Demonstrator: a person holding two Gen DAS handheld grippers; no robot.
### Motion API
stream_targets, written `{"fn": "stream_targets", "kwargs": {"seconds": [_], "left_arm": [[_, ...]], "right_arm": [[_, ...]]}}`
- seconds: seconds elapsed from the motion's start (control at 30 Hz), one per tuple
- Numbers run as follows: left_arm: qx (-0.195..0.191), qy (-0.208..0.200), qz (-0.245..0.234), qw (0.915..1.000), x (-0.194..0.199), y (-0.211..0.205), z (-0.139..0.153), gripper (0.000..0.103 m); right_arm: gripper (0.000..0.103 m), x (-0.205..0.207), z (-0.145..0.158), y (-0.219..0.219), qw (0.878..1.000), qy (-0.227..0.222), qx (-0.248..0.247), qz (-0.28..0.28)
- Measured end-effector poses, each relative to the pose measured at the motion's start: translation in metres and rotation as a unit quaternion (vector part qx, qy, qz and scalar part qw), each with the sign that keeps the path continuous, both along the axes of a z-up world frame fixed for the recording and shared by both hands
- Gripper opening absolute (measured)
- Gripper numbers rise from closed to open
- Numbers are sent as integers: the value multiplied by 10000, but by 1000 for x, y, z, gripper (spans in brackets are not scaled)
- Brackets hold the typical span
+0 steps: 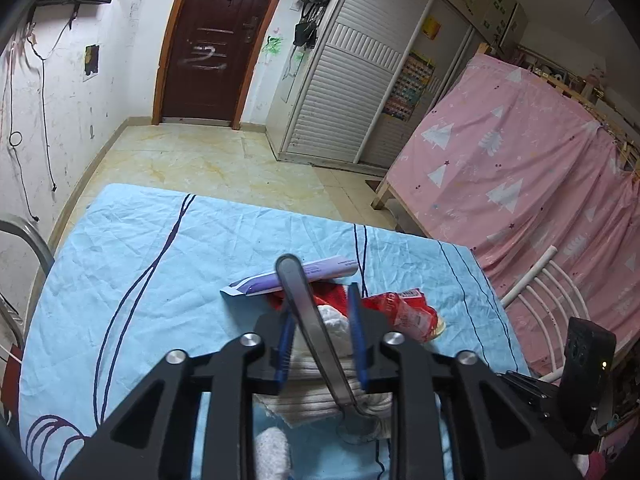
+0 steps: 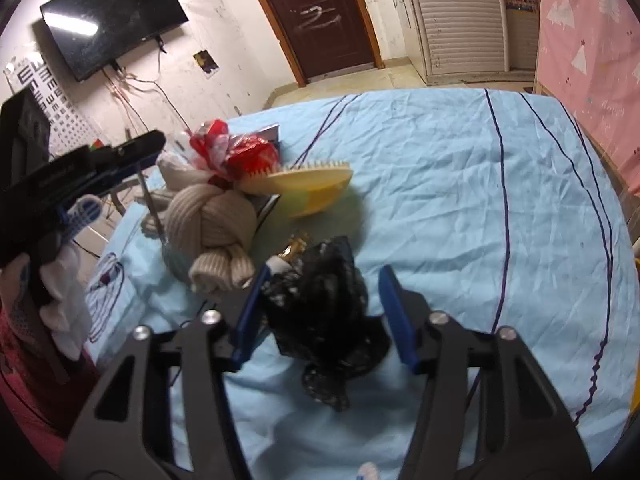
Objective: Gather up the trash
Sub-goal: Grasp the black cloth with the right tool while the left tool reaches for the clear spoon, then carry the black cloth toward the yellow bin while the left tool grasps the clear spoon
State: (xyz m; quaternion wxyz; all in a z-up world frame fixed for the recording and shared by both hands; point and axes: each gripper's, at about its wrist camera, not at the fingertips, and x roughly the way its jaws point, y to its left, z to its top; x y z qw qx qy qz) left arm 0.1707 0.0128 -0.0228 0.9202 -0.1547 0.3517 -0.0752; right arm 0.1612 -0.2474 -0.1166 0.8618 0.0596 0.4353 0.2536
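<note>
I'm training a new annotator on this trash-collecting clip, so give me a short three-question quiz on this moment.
1. True or false: the right claw is shut and holds nothing.
2. What lies just beyond the tips of the left claw? A) a long purple packet B) a green glass bottle C) a white mug
3. Fill in: the crinkled wrapper behind the yellow plastic comb is coloured ___.

Key
1. False: it is open around the crumpled black plastic bag.
2. A
3. red
</note>
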Motion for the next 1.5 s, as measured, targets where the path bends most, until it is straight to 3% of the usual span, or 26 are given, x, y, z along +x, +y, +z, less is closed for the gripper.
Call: {"fn": "stream_targets", "kwargs": {"seconds": [0.03,0.17,0.7,0.97,1.5], "left_arm": [[2,-17,-7,10000,-1,-1,1,11],[24,-97,-4,10000,-6,-4,5,6],[119,-407,-48,9991,-28,-17,30,1],[428,-540,-138,9975,-36,-37,43,1],[682,-912,-247,9932,-46,-70,79,1]], "right_arm": [[33,0,0,0,10000,-8,27,3],[27,-5,3,0,9999,-124,2,12],[27,-23,20,-35,9974,-597,199,-354],[27,-28,26,-57,9951,-728,377,-550],[27,-40,33,-109,9879,-937,759,-977]]}}
